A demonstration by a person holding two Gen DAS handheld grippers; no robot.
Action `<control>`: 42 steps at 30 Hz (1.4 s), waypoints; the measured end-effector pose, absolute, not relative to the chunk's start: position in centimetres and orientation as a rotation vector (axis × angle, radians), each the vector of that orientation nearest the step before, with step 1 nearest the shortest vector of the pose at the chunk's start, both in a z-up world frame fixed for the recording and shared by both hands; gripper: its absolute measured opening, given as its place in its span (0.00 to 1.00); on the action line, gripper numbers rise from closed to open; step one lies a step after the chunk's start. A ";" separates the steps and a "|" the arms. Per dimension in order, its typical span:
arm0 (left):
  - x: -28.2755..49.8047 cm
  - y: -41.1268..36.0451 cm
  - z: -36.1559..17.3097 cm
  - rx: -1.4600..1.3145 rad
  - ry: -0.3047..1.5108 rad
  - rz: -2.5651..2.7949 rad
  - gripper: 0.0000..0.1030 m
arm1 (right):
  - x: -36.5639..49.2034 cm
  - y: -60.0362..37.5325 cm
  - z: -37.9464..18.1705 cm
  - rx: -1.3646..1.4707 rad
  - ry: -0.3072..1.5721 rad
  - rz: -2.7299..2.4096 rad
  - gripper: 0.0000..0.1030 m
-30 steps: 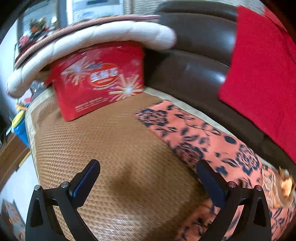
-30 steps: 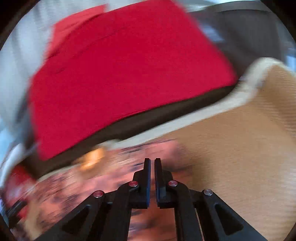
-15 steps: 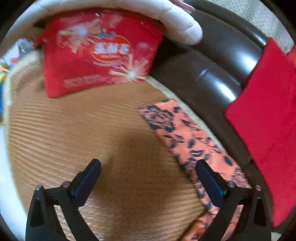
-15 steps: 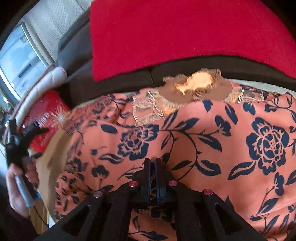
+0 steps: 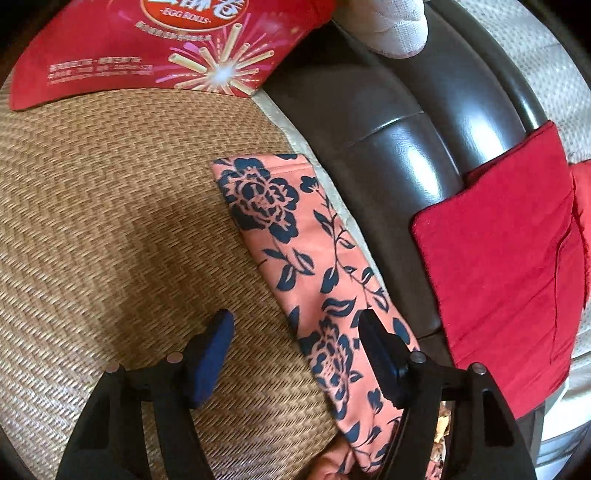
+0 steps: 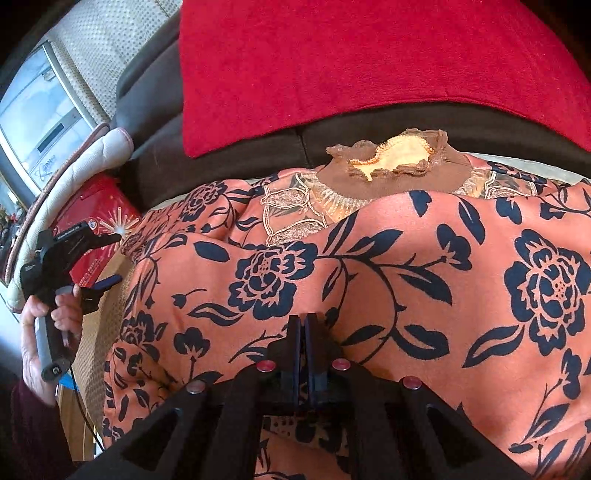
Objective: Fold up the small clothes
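Observation:
A salmon garment (image 6: 424,295) printed with dark blue roses lies spread on a woven mat (image 5: 110,221), its brown lace collar (image 6: 399,173) toward the sofa back. One sleeve (image 5: 288,229) runs along the mat's edge. My left gripper (image 5: 297,332) hovers over the sleeve's near part with its jaws closing. The sleeve's edge is between the pads, which do not press on it. From the right wrist view the left gripper (image 6: 115,258) shows in a hand at the left. My right gripper (image 6: 304,321) is shut, its tips buried in a raised bulge of the garment's body.
A red egg-roll box (image 5: 147,48) stands at the mat's far end under a white padded cushion (image 5: 391,26). The dark leather sofa back (image 5: 369,122) rises beside the sleeve, with a red cloth (image 5: 498,266) draped over it. A window (image 6: 40,122) is far left.
The left gripper sank and turned toward the sleeve, and its jaws narrowed. The right gripper swung from the red cloth down onto the garment, then held still.

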State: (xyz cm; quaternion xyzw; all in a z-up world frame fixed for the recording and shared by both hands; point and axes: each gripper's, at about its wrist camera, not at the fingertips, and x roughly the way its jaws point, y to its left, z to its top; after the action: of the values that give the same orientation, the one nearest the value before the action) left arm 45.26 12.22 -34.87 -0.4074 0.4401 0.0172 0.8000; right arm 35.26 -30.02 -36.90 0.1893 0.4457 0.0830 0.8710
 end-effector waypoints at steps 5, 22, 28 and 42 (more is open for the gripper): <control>46.7 12.3 -35.1 -0.896 0.941 0.015 0.69 | 35.4 -29.9 -37.0 0.395 0.932 0.175 0.05; 51.2 13.2 -36.4 -0.890 0.892 0.037 0.05 | 36.5 -29.1 -37.3 0.370 0.937 0.178 0.05; 49.3 12.1 -29.9 -0.758 0.720 0.010 0.05 | 36.5 -29.1 -37.2 0.372 0.932 0.176 0.05; 36.0 7.8 -13.0 -0.462 0.236 -0.101 0.05 | 33.1 -32.0 -35.6 0.446 0.876 0.153 0.07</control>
State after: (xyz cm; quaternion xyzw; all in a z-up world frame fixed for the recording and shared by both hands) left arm 36.00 7.76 -13.04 -0.2281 0.1166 -0.0500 0.9653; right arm 33.06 -31.97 -35.63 0.2139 0.4203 0.0732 0.8788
